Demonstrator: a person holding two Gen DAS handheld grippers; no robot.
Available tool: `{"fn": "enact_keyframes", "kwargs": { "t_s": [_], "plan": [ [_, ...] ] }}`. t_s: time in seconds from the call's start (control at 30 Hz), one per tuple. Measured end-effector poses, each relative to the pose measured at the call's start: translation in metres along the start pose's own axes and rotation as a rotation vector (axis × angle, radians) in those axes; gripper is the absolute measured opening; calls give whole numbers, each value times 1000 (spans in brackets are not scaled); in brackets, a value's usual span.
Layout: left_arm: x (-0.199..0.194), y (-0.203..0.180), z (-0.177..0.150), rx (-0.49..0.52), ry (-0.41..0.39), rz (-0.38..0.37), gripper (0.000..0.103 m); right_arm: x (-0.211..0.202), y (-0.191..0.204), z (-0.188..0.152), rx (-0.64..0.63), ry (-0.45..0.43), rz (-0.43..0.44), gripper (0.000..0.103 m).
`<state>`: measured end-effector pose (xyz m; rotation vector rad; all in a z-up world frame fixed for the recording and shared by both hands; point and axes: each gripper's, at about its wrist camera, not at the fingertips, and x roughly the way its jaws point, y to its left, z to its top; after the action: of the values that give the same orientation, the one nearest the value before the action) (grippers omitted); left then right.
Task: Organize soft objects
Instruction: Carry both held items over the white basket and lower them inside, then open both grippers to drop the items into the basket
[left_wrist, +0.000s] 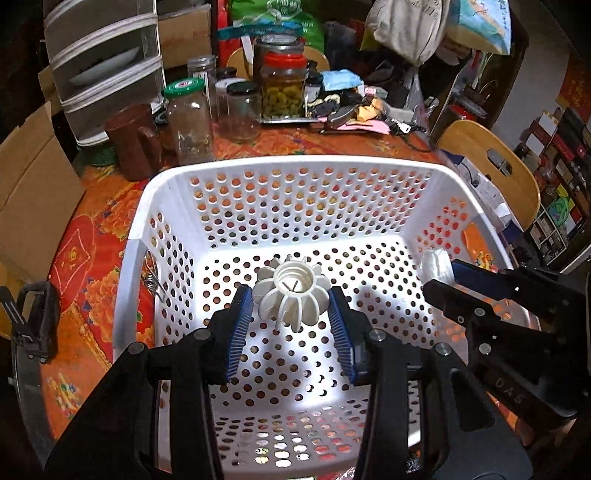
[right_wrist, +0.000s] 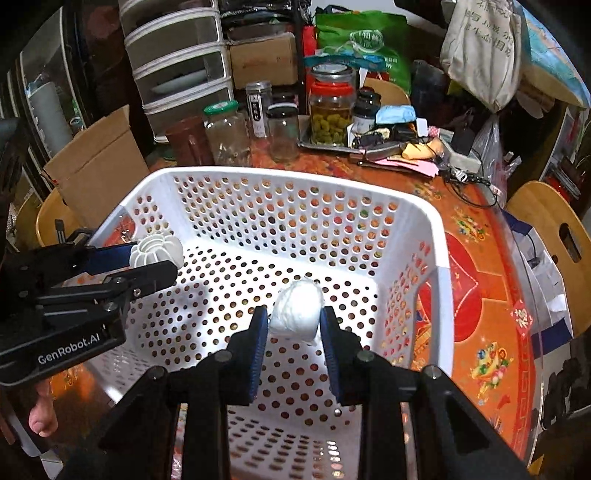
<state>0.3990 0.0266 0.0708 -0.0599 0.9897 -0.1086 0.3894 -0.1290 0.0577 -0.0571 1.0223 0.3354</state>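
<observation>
The left gripper (left_wrist: 291, 306) clamps a ribbed ball (left_wrist: 293, 295) and the right gripper (right_wrist: 293, 321) pinches a white wad (right_wrist: 297, 314), both above the empty basket (left_wrist: 295, 164) floor. Side by side, the grippers could bump, or a release too near the rim could spill onto the table (right_wrist: 480, 258). The floor is open, while jars (left_wrist: 190, 122) crowd the far wall.

The right tool (right_wrist: 293, 319) grips a white wad (right_wrist: 297, 312) above the white basket (right_wrist: 439, 258), the left tool (right_wrist: 157, 264) clasping a ribbed ball (right_wrist: 157, 251).

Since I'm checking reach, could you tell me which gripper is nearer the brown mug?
Left. The left gripper hangs over the basket's mug side; the right gripper is farther across.
</observation>
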Motion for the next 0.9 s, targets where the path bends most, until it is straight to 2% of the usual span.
{"fn": "enact_keyframes", "kwargs": {
  "t_s": [0.2,0.43,0.47,0.5,0.57,0.6,0.7,0.77,0.87,0.9],
  "plan": [
    [20,6,2,-23,48,8,39,13,2,2,-5,33,-11,28],
    [24,8,-1,-32,55,10,40,15,2,2,17,39,0,29],
    [21,9,-2,-34,45,10,44,11,0,3,34,22,-13,29],
    [20,9,-2,-36,40,9,54,10,0,3,40,15,-19,30],
    [11,8,-3,-36,13,13,69,3,-1,4,52,-4,-17,41],
    [6,8,-4,-37,-1,18,72,-1,-1,3,54,-14,-11,48],
    [-14,8,-7,-46,-44,-4,74,-18,-1,1,53,-55,5,56],
    [-36,7,-15,-52,-81,-8,74,-35,0,-5,54,-86,17,57],
    [-79,4,-44,-21,-148,1,78,-72,5,-29,18,-154,21,60],
    [-92,6,-57,-18,-164,-5,83,-87,6,-43,10,-181,17,66]
  ]
}}
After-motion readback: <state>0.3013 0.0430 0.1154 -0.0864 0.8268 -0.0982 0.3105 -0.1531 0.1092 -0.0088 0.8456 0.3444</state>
